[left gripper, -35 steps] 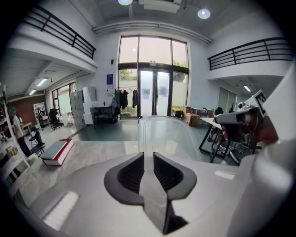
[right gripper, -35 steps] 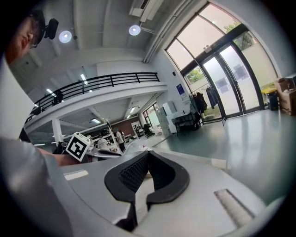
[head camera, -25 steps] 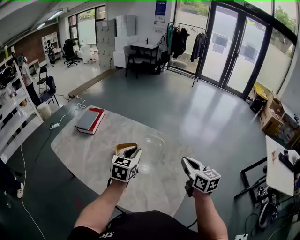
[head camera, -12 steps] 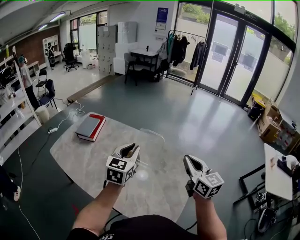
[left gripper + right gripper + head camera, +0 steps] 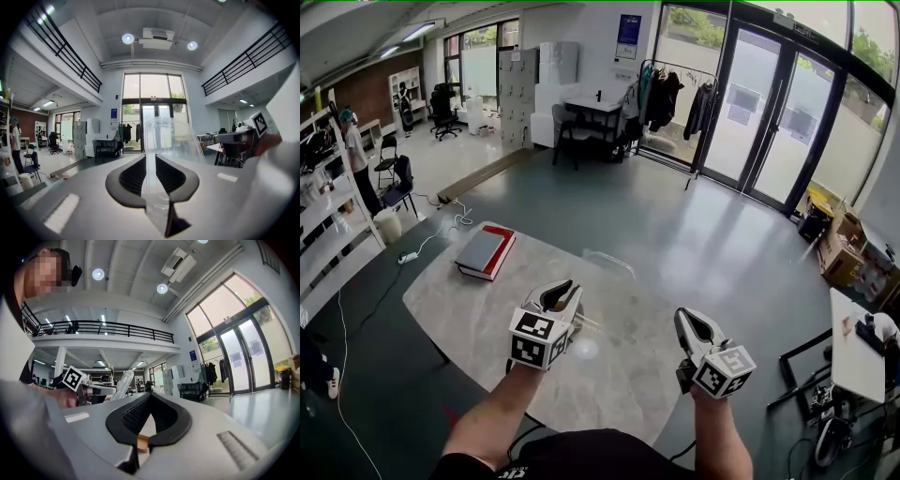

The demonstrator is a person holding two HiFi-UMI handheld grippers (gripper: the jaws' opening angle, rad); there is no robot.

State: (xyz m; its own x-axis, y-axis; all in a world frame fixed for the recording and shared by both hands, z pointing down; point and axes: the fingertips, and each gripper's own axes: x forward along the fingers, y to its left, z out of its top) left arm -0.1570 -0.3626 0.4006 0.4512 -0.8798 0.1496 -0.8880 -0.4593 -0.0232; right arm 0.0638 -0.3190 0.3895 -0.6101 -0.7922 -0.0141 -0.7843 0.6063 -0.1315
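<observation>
- The pale, marble-patterned oval table [image 5: 469, 305] lay right in front of the person, on a grey floor.
- A flat red-and-grey book [image 5: 485, 251] rested on the table's far left part, well apart from both grippers.
- A clear plastic shell with an arched far end [image 5: 165, 136] stood between the left gripper's pads and reached away from them. In the head view its faint outline [image 5: 607, 259] showed over the middle of the table, to the right of the book.
- The left gripper [image 5: 561, 292] was over the table's near middle. Its jaws were pinched on the near edge of the clear shell, which was plain in the left gripper view [image 5: 151, 161].
- The right gripper [image 5: 692, 324] was near the table's near right edge, apart from the shell. Its jaws [image 5: 149, 400] were pressed together at the tips.
- A small tan bit [image 5: 142, 443] showed at the near end of the right pads. It was too small to tell what it was.
</observation>
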